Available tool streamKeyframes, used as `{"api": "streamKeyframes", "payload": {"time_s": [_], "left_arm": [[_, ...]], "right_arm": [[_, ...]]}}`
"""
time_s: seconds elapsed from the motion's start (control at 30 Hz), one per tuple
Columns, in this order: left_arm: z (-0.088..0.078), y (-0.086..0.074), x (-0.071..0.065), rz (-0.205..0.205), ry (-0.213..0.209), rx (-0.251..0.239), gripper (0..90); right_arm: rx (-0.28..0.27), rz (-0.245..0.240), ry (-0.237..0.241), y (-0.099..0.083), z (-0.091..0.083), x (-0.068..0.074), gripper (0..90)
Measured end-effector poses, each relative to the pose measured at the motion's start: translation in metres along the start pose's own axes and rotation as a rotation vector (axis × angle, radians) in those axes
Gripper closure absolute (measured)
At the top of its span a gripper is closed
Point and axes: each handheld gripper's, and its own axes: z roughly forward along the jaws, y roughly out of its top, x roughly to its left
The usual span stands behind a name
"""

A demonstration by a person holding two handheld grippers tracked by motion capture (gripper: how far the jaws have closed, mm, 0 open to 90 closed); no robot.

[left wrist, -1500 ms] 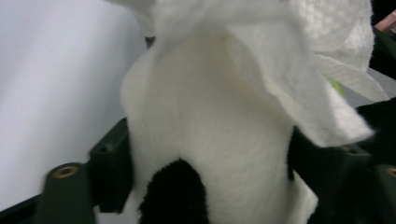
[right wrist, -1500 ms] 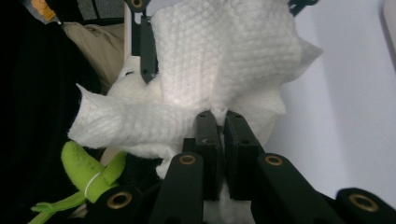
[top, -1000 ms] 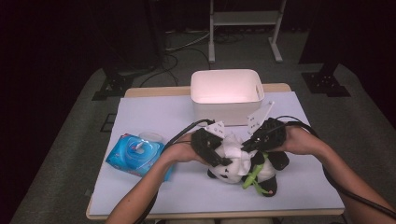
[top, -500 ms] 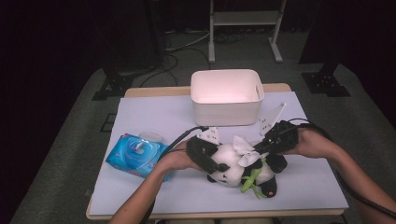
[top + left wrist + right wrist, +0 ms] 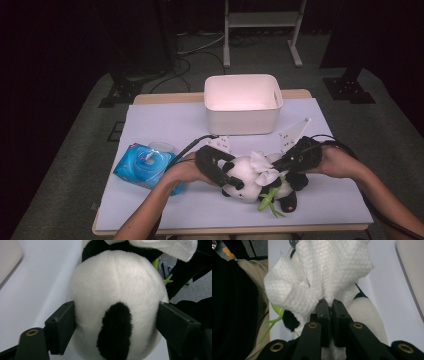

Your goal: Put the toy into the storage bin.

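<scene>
A black-and-white toy panda (image 5: 247, 182) lies near the table's front edge, with a green bamboo sprig (image 5: 267, 202) at its belly. My left gripper (image 5: 234, 181) comes in from the left. Its jaws have just been opening a little, and its pads still press on both sides of the panda's head (image 5: 117, 290). My right gripper (image 5: 281, 164) reaches in from the right, shut on a crumpled white wipe (image 5: 262, 169). In the right gripper view the wipe (image 5: 332, 267) bunches up above the closed right gripper (image 5: 330, 305) and lies over the panda's body (image 5: 368, 315).
A white empty bin (image 5: 243, 117) stands at the back middle of the table. A blue pack of wipes (image 5: 145, 165) lies at the left, close to my left forearm. The pale table cover (image 5: 165, 125) ends at the front edge just below the panda.
My right gripper has shifted to the right and slightly toward the front with the wipe in it. The left gripper has stayed on the panda's head.
</scene>
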Motion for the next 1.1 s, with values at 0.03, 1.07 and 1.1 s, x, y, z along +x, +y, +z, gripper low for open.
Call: {"api": "streamKeyframes", "payload": {"time_s": [0.03, 1.07, 1.1], "left_arm": [[0.000, 0.000, 0.000, 0.004, -0.002, -0.001, 22.7], [0.013, 0.014, -0.008, 0.104, -0.006, 0.022, 27.3], [0.012, 0.013, -0.008, 0.101, -0.007, 0.017, 27.2]], "right_arm": [[0.005, -0.004, -0.004, 0.001, 0.000, 0.001, 84.8], [-0.005, -0.077, 0.015, 0.030, 0.011, 0.003, 84.6], [0.006, -0.069, 0.011, 0.027, 0.011, 0.002, 84.5]]}}
